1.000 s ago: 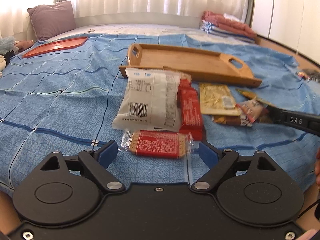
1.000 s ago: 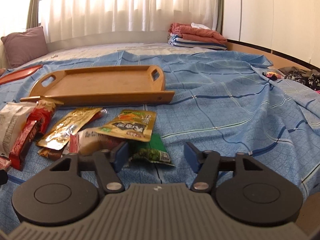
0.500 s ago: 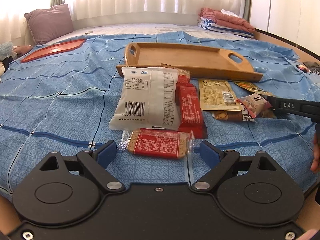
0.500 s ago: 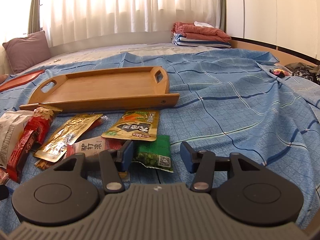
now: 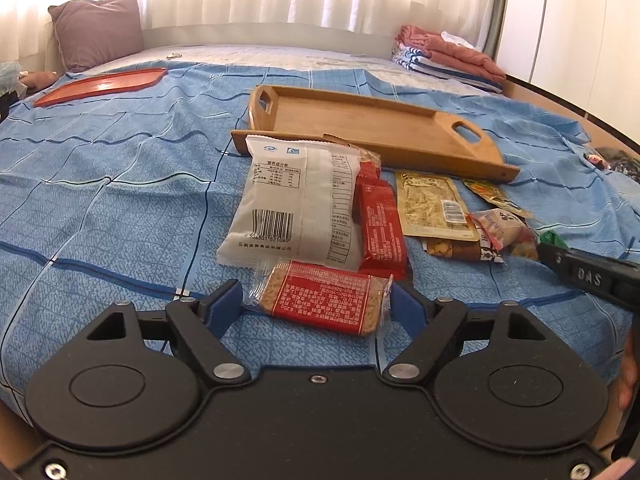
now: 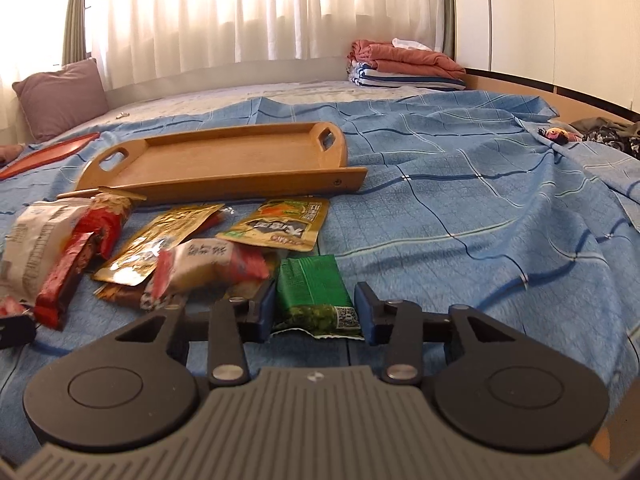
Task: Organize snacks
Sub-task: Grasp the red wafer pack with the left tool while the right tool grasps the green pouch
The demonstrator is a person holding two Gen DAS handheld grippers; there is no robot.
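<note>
Red-wrapped, the cracker bar (image 5: 322, 300) lies on the blue sheet (image 5: 120, 208) right between the pads of my left gripper (image 5: 318, 306). Those jaws have just been closing on it: the right pad is at the wrapper's crimped end, the left pad is near the other end, and I cannot tell whether either presses yet, so I count that gripper as not yet clamped. On my other side, the green packet (image 6: 314, 294) sits between the pads of my right gripper (image 6: 316, 312), whose jaws have also just been closing, with a thin gap showing on each side. A second ago both pairs stood wider around the same two snacks, so I judge both grasps are nearly made and the lift toward the tray (image 5: 360, 116) comes next.

That wooden tray lies just beyond the pile and holds nothing so far, so no snack has been sorted yet.

Counting outward: one white bag (image 5: 296, 204) just behind the cracker, one red bar (image 5: 380, 228) beside it with the tip of another red-printed wrapper poking out behind, one tan pouch (image 5: 434, 204), one pink-and-white packet (image 5: 504, 232), one orange-topped pouch (image 6: 280, 226), and a brown wrapper partly buried. Further off are one red tray (image 5: 100, 86), one pillow (image 5: 98, 30) and one stack of folded bedding (image 5: 448, 58).
</note>
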